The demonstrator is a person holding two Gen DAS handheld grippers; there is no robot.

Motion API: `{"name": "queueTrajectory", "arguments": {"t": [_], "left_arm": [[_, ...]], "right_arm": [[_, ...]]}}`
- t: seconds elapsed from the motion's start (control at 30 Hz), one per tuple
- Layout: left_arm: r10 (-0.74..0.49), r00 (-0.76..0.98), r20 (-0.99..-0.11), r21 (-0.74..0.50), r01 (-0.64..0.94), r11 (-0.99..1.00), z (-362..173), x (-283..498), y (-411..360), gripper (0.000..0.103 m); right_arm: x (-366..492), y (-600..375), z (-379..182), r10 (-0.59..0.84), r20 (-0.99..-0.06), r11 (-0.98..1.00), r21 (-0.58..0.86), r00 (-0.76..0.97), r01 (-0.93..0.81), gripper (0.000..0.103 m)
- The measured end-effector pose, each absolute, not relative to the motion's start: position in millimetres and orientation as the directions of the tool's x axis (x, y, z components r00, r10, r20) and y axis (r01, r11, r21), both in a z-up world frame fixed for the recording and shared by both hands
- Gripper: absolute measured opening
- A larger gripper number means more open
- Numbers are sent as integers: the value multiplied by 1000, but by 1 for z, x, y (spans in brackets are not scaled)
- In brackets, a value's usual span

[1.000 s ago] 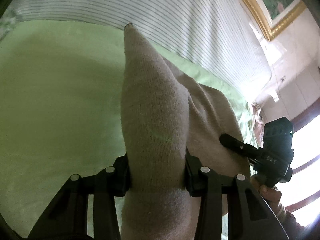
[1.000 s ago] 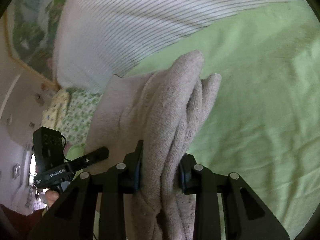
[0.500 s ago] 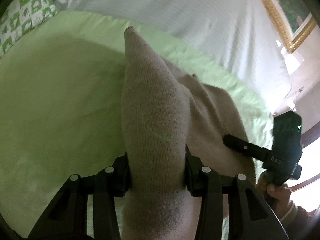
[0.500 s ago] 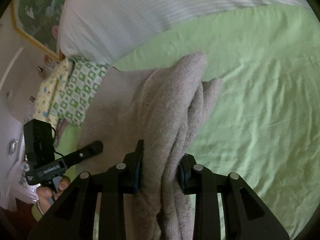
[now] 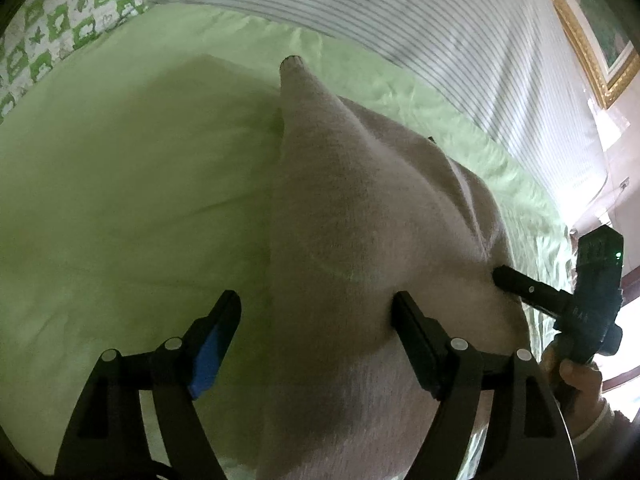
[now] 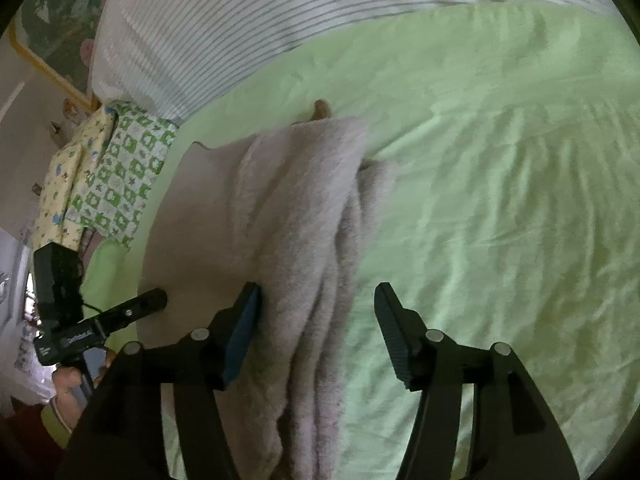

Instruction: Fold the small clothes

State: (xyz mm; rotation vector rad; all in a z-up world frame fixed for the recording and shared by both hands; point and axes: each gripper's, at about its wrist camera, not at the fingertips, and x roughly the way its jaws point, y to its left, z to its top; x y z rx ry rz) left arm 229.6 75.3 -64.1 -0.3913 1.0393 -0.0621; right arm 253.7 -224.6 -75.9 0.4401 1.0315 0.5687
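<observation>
Both tools, left point(image 5: 316, 320) and right point(image 6: 316, 312), gape wide, gripping nothing; beige garment point(image 5: 360, 220) lies folded on bed point(image 5: 120, 180). Back straight out so fingers don't snag the fold.

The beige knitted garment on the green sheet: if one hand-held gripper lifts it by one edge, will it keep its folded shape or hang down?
The beige knitted garment would probably sag and unfold: it lies in soft rounded layers with no crisp crease. Its fuzzy knit likely grips the pads instead of slipping. It looks thick, so perhaps slightly heavy for small clothing, and on the green sheet it should bunch rather than slide.
</observation>
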Motion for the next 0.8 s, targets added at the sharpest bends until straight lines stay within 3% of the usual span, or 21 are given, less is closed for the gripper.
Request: {"name": "queueTrajectory", "arguments": {"t": [0.33, 0.53, 0.8], "left_arm": [[-216, 509, -833, -336, -156, 929, -54, 184, 79, 80], [-135, 465, -875, -231, -156, 960, -62, 155, 74, 80], [-45, 561, -827, -123, -102, 987, -22, 98, 52, 80]], "right_arm": [[207, -227, -53, 603, -666, 793, 561, 439, -238, 61], [172, -219, -78, 442, -796, 897, 391, 414, -206, 61], [120, -231, -35, 467, -704, 879, 435, 535, -195, 64]]}}
